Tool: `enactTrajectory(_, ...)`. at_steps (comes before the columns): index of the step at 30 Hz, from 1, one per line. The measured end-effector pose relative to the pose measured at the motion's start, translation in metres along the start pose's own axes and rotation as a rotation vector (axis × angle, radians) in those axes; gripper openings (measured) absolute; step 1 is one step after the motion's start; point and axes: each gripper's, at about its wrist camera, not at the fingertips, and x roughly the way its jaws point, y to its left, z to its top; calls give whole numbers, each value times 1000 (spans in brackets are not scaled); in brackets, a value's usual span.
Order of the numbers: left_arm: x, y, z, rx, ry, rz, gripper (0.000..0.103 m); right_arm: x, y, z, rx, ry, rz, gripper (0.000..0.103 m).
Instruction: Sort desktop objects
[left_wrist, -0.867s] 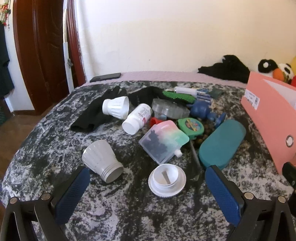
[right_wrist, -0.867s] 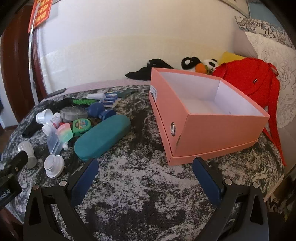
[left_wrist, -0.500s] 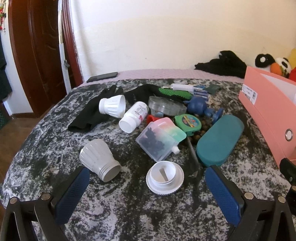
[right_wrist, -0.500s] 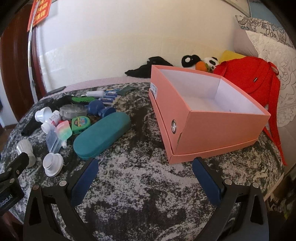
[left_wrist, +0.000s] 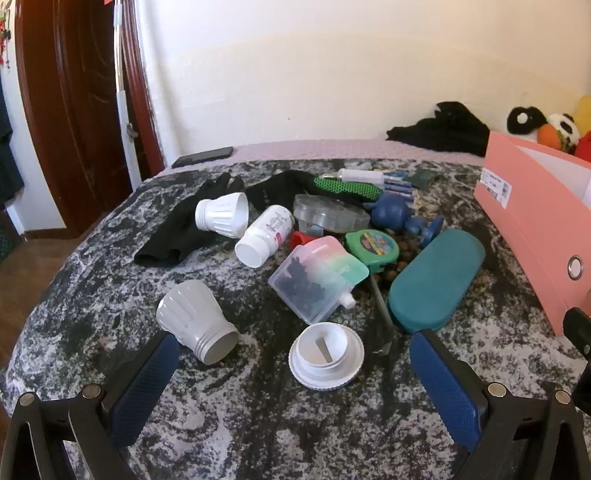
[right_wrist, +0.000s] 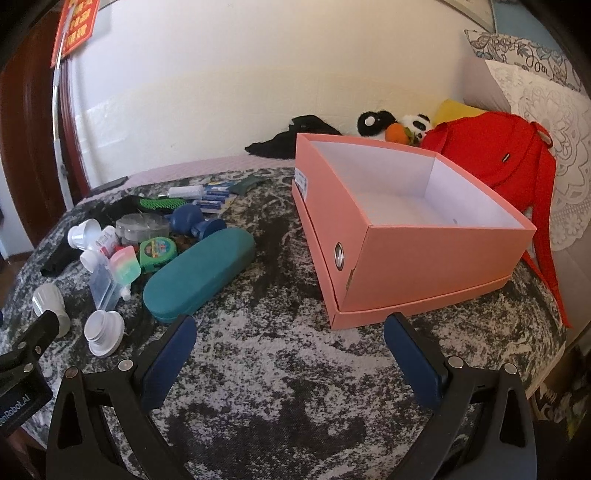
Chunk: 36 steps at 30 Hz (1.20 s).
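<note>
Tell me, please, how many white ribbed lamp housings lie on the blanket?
2: one housing lies on its side nearest the left gripper; the other rests on the black glove. More may be hidden in the pile.

Clutter left, box right, all on mottled grey-black bedspread (right_wrist: 280, 369).
Long teal hard-shell case (right_wrist: 199, 273) between round white plastic cap (right_wrist: 103, 330) and open pink cardboard box (right_wrist: 436, 258).

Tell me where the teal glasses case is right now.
The teal glasses case lies on the marbled cover, right of centre in the left wrist view, between the green round tin and the pink box.
</note>
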Motion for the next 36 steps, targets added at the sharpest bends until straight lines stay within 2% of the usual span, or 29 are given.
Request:
enactTrajectory(25,-22,7,8,1,-22,15,103,-44,-4,13,14,-74,23,103)
enactTrajectory(36,-22,11,10,-4,-13,16,103,-44,-4,14,5,-67,24,103)
